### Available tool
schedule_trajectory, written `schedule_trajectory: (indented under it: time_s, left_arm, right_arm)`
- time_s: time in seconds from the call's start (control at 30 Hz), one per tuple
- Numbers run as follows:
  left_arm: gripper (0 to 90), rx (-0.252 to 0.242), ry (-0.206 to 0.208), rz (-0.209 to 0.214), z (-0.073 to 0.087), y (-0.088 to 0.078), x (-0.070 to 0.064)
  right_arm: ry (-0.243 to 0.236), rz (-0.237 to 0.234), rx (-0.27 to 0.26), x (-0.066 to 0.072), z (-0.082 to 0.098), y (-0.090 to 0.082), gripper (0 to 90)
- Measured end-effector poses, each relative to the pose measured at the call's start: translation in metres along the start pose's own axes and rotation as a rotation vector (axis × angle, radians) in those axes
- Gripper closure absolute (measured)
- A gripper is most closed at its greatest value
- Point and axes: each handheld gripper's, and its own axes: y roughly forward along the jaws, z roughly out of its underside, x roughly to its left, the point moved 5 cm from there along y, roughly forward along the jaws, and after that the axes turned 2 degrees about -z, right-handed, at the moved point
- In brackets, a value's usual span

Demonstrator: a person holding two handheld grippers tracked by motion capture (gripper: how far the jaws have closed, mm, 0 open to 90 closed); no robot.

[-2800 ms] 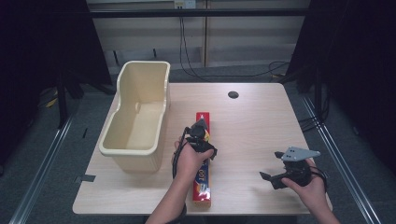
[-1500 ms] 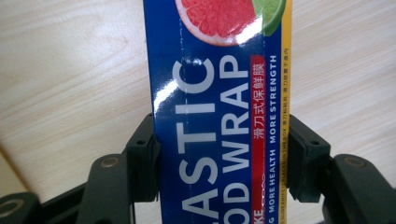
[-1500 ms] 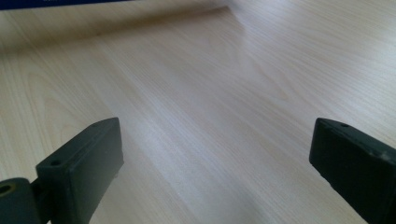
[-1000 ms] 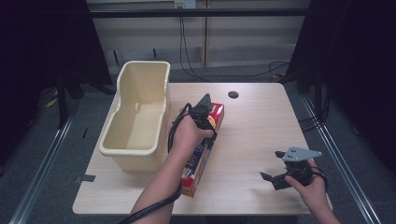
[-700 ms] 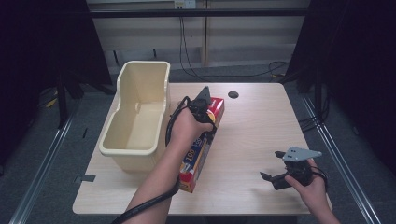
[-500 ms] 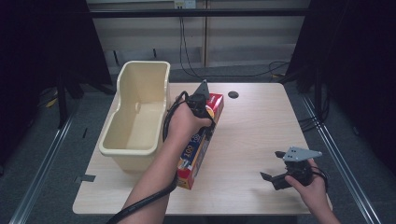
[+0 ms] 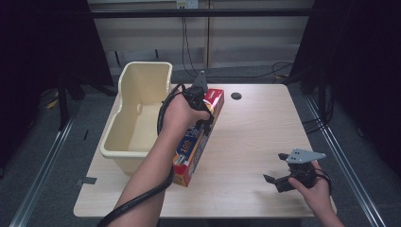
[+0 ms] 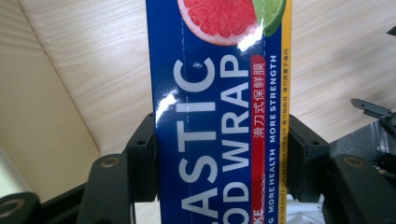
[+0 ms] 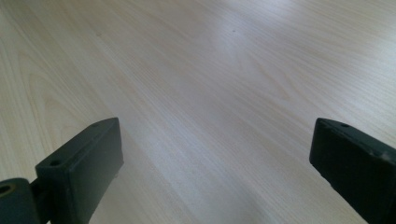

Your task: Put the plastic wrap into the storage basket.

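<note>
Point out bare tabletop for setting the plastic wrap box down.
Free: the wood between the plastic wrap box and the right gripper, and the far right corner past the cable hole. Crowded: the left edge, taken by the cream tub.

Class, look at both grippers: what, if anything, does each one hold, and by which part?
The left gripper clamps the plastic wrap box across its long sides, toward its far end. The right gripper holds nothing, jaws open over the table.
</note>
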Motion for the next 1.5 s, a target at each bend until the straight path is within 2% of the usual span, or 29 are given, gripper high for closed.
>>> schedule_trajectory:
  time_s: [0.2, 0.4, 0.43, 0.53, 0.77, 0.83, 0.97, 1.07, 1.1, 1.23, 1.27, 1.3, 1.37, 1.47, 1.5]
  left_arm:
    - [41.0, 0.003, -0.014, 0.003, 0.0, -0.007, 0.002]
    - [41.0, -0.006, -0.032, -0.012, 0.0, -0.015, 0.006]
    - [41.0, 0.001, -0.023, -0.015, 0.0, -0.017, 0.007]
    - [41.1, -0.014, -0.041, -0.005, 0.0, -0.021, 0.009]
    - [41.0, -0.01, -0.042, -0.014, 0.002, -0.031, 0.016]
    - [41.0, -0.017, -0.056, -0.016, 0.002, -0.032, 0.017]
    - [41.0, -0.005, -0.047, -0.029, 0.004, -0.037, 0.022]
    - [41.0, -0.019, -0.068, -0.02, 0.004, -0.041, 0.024]
    - [41.0, -0.015, -0.062, -0.027, 0.004, -0.043, 0.026]
    - [41.0, -0.022, -0.082, -0.029, 0.006, -0.048, 0.03]
    - [41.0, -0.01, -0.07, -0.031, 0.007, -0.049, 0.032]
    - [41.0, -0.015, -0.083, -0.03, 0.007, -0.05, 0.032]
    - [41.0, -0.007, -0.079, -0.028, 0.008, -0.051, 0.034]
    - [41.0, -0.008, -0.096, -0.026, 0.009, -0.052, 0.036]
    - [41.0, -0.003, -0.084, -0.029, 0.01, -0.053, 0.037]
  right_arm:
    - [0.002, 0.009, -0.005, 0.0, 0.0, -0.001, 2.6]
    - [0.003, 0.011, -0.006, -0.001, 0.0, -0.001, 2.7]
    - [0.003, 0.004, -0.003, -0.001, 0.0, 0.0, 2.7]
    - [0.0, 0.0, -0.002, 0.0, 0.0, 0.0, 2.7]
    - [0.001, 0.002, 0.0, 0.0, 0.0, 0.0, 2.7]
    - [-0.001, 0.003, 0.0, 0.0, 0.0, 0.0, 2.7]
    - [-0.002, 0.002, 0.0, 0.001, 0.0, 0.0, 2.7]
    - [-0.001, 0.001, 0.001, 0.0, 0.0, 0.0, 2.6]
    - [-0.001, -0.003, 0.001, 0.0, 0.0, 0.0, 2.7]
    - [-0.001, 0.005, 0.002, 0.001, 0.0, 0.001, 2.7]
    - [-0.002, 0.004, 0.002, 0.001, 0.0, 0.001, 2.7]
    - [-0.002, 0.003, 0.002, 0.001, 0.0, 0.001, 2.6]
    - [-0.003, -0.001, 0.005, 0.001, 0.0, 0.001, 2.7]
    - [-0.002, -0.005, 0.006, 0.001, 0.001, 0.001, 2.7]
    - [-0.003, 0.0, 0.004, 0.001, 0.001, 0.001, 2.7]
